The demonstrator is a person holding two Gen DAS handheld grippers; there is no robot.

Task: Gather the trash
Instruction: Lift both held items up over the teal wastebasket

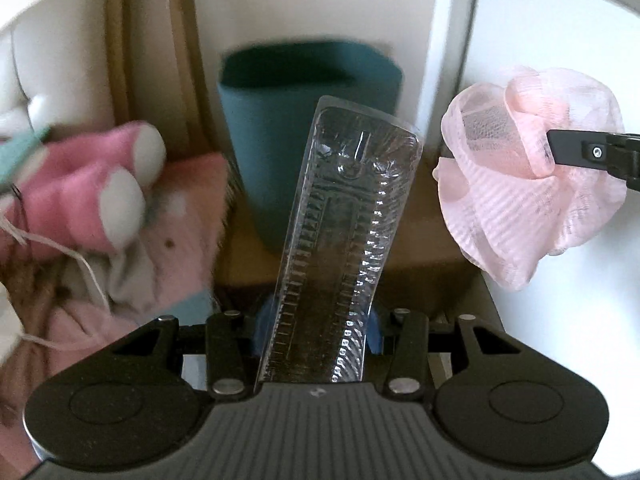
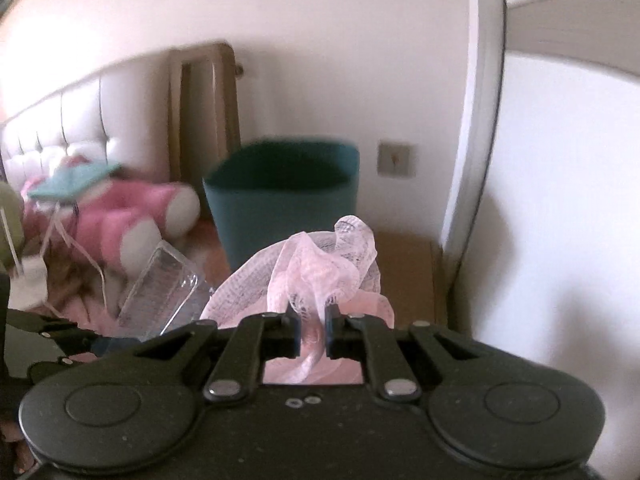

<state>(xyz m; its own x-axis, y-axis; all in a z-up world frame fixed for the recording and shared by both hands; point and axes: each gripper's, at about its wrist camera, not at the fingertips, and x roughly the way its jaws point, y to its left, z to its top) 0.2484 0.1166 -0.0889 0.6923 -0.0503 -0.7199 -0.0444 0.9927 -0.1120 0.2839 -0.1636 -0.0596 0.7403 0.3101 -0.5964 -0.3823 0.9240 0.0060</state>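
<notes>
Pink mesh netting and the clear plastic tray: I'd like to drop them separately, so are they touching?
Apart. The left wrist view shows pink mesh netting beside clear plastic tray, with wall and shelf visible between.

A teal bin (image 2: 284, 200) stands on a brown cardboard box (image 2: 408, 276). Left of the bin, a pink plush toy (image 2: 132, 220) lies on the bed (image 1: 188, 216) with pink bedding.

Both wrist cameras look forward and downward along their fingers, close behind their loads, facing the teal bin (image 1: 308, 128) (image 2: 284, 196) against the wall; both also catch the pink plush toy (image 1: 84, 196) (image 2: 132, 216).
</notes>
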